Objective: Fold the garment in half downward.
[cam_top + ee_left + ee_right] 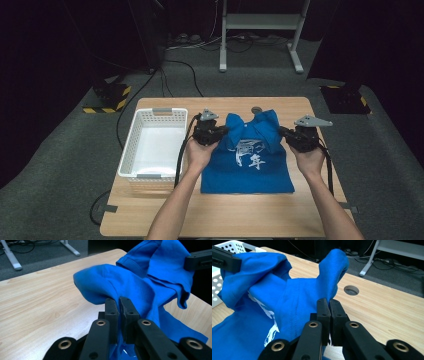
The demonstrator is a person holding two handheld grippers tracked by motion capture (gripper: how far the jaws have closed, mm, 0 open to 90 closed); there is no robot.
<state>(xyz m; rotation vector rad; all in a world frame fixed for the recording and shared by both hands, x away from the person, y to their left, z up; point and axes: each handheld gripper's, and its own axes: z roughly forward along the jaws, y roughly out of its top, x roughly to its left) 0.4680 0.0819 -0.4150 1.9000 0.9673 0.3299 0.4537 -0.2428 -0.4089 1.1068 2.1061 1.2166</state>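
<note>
Two forearms enter from the near edge of the wooden table (220,215). Nearest lies the lower part of a blue T-shirt (248,167), flat on the table with its white print facing up. Farther in, the left gripper (220,131) is clamped on the shirt's left upper edge; in the left gripper view its jaws pinch a fold of the blue cloth. Opposite it, the right gripper (286,134) is clamped on the right upper edge, jaws likewise closed on fabric. Between them, the upper part of the shirt is raised and bunched. A white perforated basket (131,142) stands just left of the left gripper. Beyond the shirt, a round hole (351,290) marks the tabletop.
</note>
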